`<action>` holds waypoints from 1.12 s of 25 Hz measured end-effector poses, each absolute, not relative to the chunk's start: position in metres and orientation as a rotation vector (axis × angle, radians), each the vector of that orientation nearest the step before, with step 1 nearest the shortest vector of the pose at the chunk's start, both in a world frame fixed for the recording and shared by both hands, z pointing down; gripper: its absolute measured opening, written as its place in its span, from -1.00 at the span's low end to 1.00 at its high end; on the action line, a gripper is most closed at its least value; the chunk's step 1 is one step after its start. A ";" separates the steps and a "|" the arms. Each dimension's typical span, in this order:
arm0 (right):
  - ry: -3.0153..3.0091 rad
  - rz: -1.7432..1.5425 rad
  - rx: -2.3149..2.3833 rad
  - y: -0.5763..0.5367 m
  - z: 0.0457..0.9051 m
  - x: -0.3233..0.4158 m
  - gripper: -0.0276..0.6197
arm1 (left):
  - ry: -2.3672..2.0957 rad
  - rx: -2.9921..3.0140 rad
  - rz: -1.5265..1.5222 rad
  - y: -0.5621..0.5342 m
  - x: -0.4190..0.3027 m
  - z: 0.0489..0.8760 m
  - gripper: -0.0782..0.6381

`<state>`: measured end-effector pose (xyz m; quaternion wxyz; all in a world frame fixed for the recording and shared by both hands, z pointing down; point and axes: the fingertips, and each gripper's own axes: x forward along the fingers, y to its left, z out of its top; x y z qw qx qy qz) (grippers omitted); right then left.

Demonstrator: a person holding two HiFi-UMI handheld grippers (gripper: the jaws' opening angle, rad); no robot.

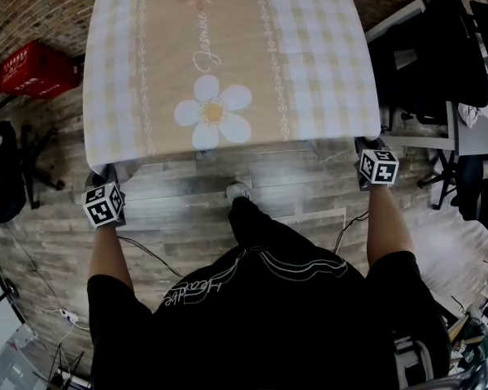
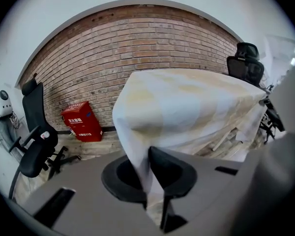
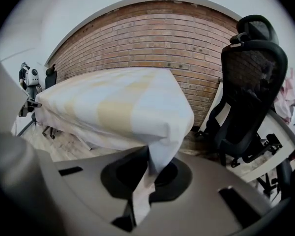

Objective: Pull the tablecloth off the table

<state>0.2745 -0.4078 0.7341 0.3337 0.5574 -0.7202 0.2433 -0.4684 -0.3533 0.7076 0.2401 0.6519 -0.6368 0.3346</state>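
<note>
We clamp the tablecloth's (image 1: pixel 228 55) near corners: left gripper (image 2: pixel 154 196) at 9 o'clock, right gripper (image 3: pixel 140 196) at 3. A red box (image 1: pixel 36 69) sits at 10, a black chair (image 1: pixel 451 55) at 2.

In the head view, the tablecloth (image 1: pixel 309 71) blocks 12 o'clock. Bare floor (image 1: pixel 179 193) lies open between its near edge and the person. A red box (image 1: pixel 37 70) at 10, a chair (image 1: pixel 4 173) at 9, and a desk (image 1: pixel 481 140) and chairs (image 1: pixel 439 47) at 3 crowd the sides.

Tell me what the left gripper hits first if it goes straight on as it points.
The tablecloth: the left gripper is shut on its hanging corner, and straight ahead is probably more of that draped cloth.
</note>
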 end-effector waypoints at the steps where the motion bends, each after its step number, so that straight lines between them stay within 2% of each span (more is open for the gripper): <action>1: -1.879 0.635 1.456 -0.406 0.734 0.274 -0.91 | -1.745 1.783 0.916 -0.353 -0.468 0.707 -0.70; 9: -1.894 0.642 1.434 -0.393 0.726 0.272 -0.92 | -1.760 1.755 0.943 -0.346 -0.466 0.699 -0.76; 28: -1.983 0.667 1.506 -0.371 0.682 0.270 -0.92 | -1.798 1.712 0.892 -0.327 -0.464 0.671 -0.76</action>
